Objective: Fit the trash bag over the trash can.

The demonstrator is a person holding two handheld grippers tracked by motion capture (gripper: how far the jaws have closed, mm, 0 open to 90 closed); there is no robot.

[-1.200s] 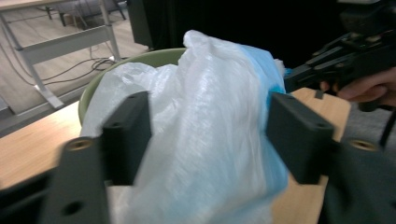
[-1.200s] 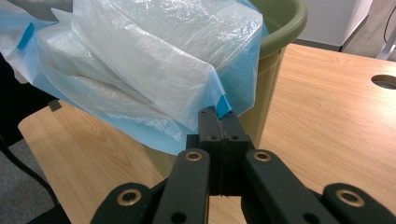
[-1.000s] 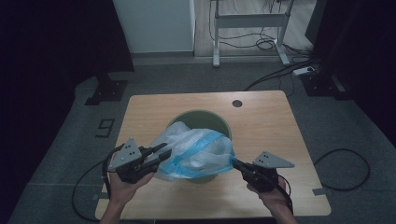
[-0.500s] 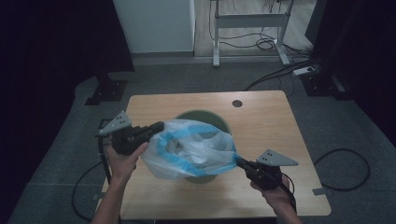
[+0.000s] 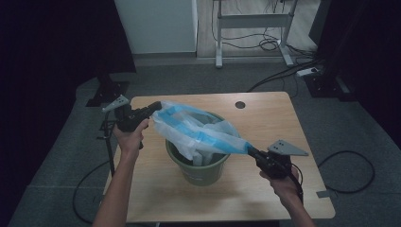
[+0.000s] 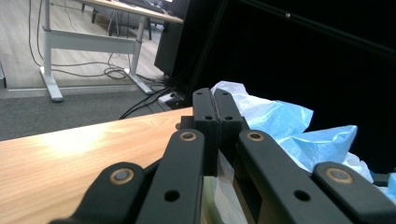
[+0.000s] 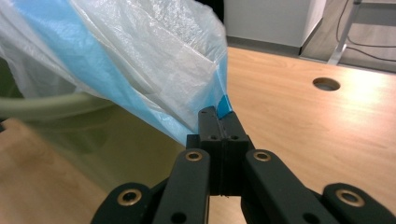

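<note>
A thin, crinkled plastic bag in translucent white and blue (image 5: pixel 198 130) is stretched in the air between the two tongs, above a round olive-green plastic bucket (image 5: pixel 201 168) that stands near the middle of the light wooden desk (image 5: pixel 283 118). The left tongs (image 5: pixel 155 105) are closed tight on the bag's edge at the desk's far left side; in the left gripper view the tongs (image 6: pixel 215 108) have their jaws pressed flat together, with the bag (image 6: pixel 299 133) bunched just beyond and to the right of them. The right tongs (image 5: pixel 250 151) are likewise clamped shut on the opposite edge, just beside the bucket's right rim. In the right gripper view a blue corner of the film pokes out between the tips of the tongs (image 7: pixel 218 115), and the bag (image 7: pixel 140 60) fans up and to the left from there, over the bucket (image 7: pixel 70 135). From the high view the bag runs as a slanting band from the left tongs down to the right tongs, its lower folds hanging inside the bucket's mouth. Each gripper is held in one of the person's hands, which come in from the near edge of the desk.
</note>
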